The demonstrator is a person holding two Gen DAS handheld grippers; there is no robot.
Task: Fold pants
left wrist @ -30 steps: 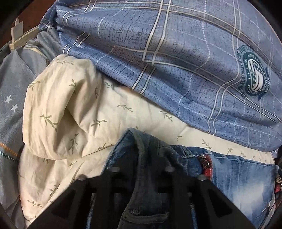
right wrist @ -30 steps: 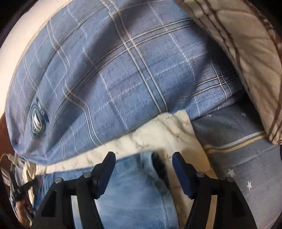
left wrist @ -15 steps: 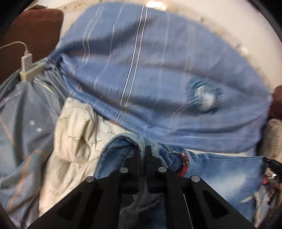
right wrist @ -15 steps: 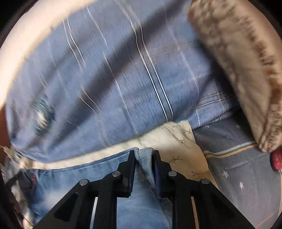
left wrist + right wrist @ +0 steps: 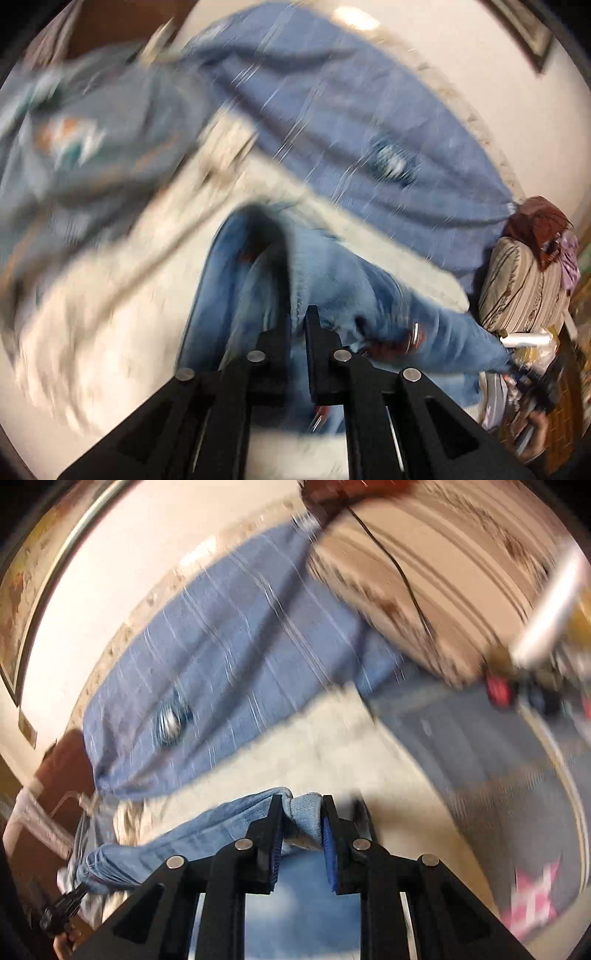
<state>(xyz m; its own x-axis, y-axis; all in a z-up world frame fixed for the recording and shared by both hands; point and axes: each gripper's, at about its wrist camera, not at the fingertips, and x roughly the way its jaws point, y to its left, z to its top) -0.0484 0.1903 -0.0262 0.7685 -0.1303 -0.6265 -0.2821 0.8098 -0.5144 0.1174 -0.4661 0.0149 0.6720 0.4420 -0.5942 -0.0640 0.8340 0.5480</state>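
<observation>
The pants are light blue jeans [image 5: 332, 291]. In the left wrist view they hang stretched from my left gripper [image 5: 297, 325], which is shut on their edge, and run off to the lower right. In the right wrist view my right gripper [image 5: 301, 808] is shut on another bunched edge of the jeans [image 5: 207, 830], and the denim stretches to the lower left. Both grippers hold the jeans lifted above the bed. Both views are blurred by motion.
A blue plaid duvet [image 5: 332, 122] lies bunched at the back against the white wall [image 5: 122, 554]. A cream leaf-print sheet [image 5: 110, 295] covers the bed below. A striped beige pillow [image 5: 524, 288] stands at the right, and a grey-blue starred cloth [image 5: 498, 768] lies beside the sheet.
Both grippers closed on the jeans' edge about half a second ago, then lifted and pulled back from the bedding, raising the jeans. More wall and pillow show now.
</observation>
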